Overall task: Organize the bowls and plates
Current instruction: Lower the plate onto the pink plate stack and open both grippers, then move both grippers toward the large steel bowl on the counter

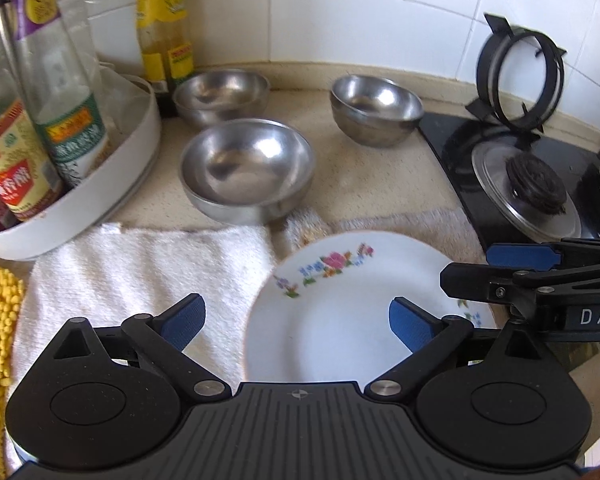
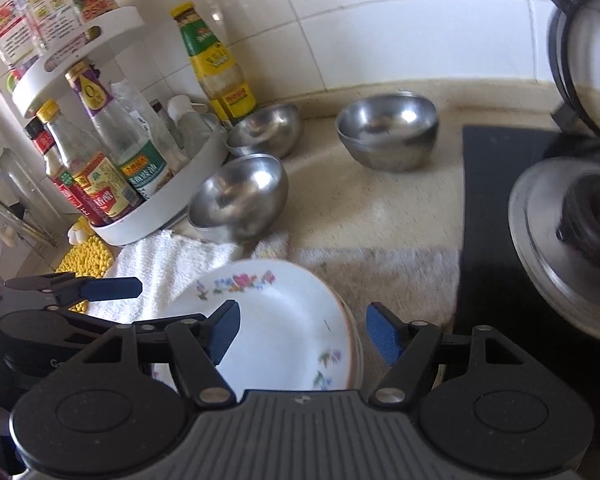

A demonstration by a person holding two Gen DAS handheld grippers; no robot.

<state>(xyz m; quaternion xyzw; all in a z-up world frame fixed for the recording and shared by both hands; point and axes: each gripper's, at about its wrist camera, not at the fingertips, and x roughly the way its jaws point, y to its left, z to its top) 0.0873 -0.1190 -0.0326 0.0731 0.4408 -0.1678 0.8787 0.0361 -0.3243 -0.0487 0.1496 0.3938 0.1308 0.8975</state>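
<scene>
Nearest the lens in both wrist views: the floral plate stack [image 2: 284, 320], top plate white with a flower band, at least one more rim showing under its right edge in the right wrist view. Stack lies on a white towel [image 1: 140, 264] spread over the tabletop [image 1: 360, 176], directly under and between the jaws of the right gripper [image 2: 302, 332]; from the left gripper [image 1: 296, 320] it sits below the span, toward the right-hand jaw. Both sets of jaws stand wide apart, released, nothing held. Judgement on plates: glazed ceramic, stiff, fairly heavy as a stack, slick, chips if knocked; take hold at the rim, one jaw above and one below the lip, since the flat centre offers nothing to pinch. Towel underneath is soft and may drag. Next in size, ahead of the jaws: nearest steel bowl [image 1: 247, 172], just past the towel edge; right bowl [image 1: 376, 110], ahead and right, seemingly two nested; rear bowl [image 1: 222, 94], farthest, against the bottles. Judgement on bowls: light, rigid, unbreakable, smooth and prone to slip or skate; pinch the thin rim wall, inner and outer faces, and nest them.
</scene>
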